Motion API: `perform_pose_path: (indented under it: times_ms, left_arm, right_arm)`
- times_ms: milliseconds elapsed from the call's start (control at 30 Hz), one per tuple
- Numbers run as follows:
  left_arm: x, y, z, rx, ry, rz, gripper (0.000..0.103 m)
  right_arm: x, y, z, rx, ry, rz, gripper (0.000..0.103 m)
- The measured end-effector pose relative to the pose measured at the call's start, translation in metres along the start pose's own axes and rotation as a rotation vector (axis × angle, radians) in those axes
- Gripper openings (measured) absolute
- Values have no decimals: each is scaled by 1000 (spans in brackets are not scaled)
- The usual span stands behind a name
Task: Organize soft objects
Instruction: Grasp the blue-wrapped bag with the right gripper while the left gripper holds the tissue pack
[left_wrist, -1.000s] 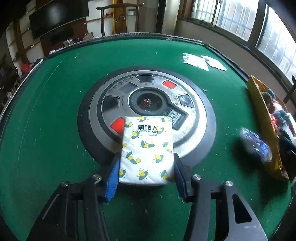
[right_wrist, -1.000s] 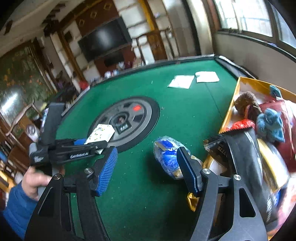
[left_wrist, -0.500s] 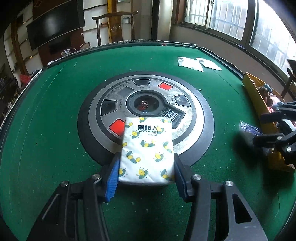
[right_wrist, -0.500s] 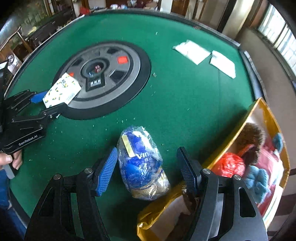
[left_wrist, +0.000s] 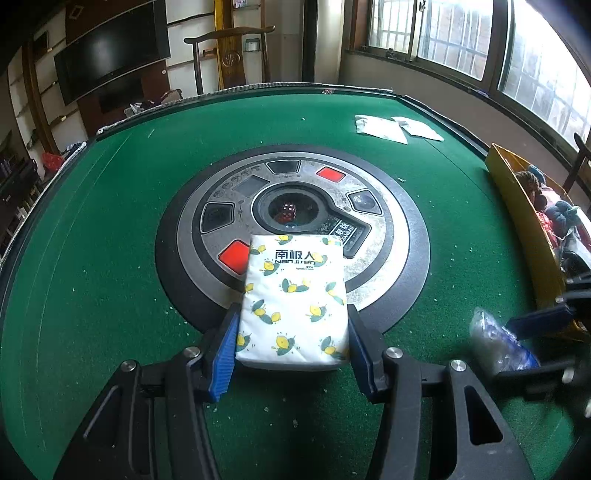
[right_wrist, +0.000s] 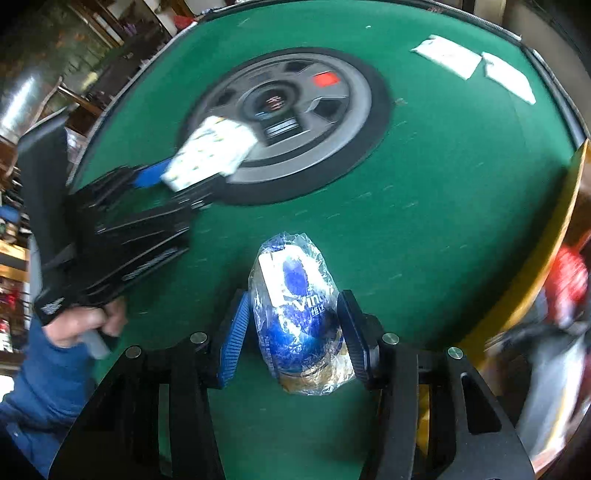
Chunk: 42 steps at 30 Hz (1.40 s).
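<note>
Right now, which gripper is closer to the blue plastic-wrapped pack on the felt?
Right. The right gripper straddles the blue pack, its jaws closing around it. The left gripper is off across the table, clamped on the white tissue pack at the centre console's edge.

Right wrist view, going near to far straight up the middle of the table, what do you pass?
Right gripper, closing around the blue plastic bag → bare green felt → round centre console → table's far edge.

Right gripper (right_wrist: 293, 332) closing around blue plastic-wrapped pack (right_wrist: 299, 314) on green table (right_wrist: 443, 206), yellow box (right_wrist: 546, 240) beside
</note>
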<state>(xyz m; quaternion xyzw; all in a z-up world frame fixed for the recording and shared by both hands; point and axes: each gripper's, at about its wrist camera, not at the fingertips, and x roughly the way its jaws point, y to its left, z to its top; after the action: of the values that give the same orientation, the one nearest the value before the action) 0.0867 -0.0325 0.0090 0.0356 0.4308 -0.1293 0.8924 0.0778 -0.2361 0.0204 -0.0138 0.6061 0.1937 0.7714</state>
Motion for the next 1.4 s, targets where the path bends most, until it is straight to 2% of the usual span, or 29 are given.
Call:
perform_pose_path:
  times_ms: [33, 67, 167, 300, 433, 533, 600, 767, 933, 1033, 1133, 1233, 1333, 1400]
  left_arm:
    - [0, 0, 0, -1, 0, 0, 54]
    - [0, 0, 0, -1, 0, -1, 54]
    - [0, -1, 0, 0, -1, 1, 54]
    - [0, -1, 1, 0, -2, 0, 54]
    - [0, -1, 1, 1, -2, 0, 54]
    - [0, -1, 1, 0, -2, 1, 54]
    - [0, -1, 1, 0, -2, 1, 54]
    - [0, -1, 1, 1, -3, 1, 54]
    - [0, 0, 2, -5, -6, 2, 53]
    - [0, 2, 3, -21, -9, -3, 53]
    - [0, 2, 2, -23, -13, 0, 53]
    - [0, -1, 2, -10, -15, 13, 53]
    - [1, -3, 3, -12, -14, 15, 53]
    - [1, -4, 2, -12, -14, 17, 53]
  right_arm:
    - [1, 7, -4, 16, 2, 31, 49]
    - [1, 12, -8, 16, -15, 24, 49]
    - [-2, 36, -23, -57, -135, -107, 49]
    - [4, 57, -42, -136, -199, -231, 49]
    - [7, 64, -50, -166, -221, -293, 49]
    - [3, 60, -53, -154, -241, -279, 49]
    - [0, 57, -53, -155, -247, -235, 49]
    - [6, 53, -52, -170, -263, -267, 49]
    - [8, 43, -52, -90, -288, -234, 43]
    - [4, 43, -50, -50, -348, -206, 43]
    - [-2, 38, -39, 57, -444, -218, 43]
    - [4, 27, -23, 130, -510, -195, 43]
    - [16, 17, -19, 169, -515, -132, 43]
    - [15, 19, -19, 132, -520, -153, 43]
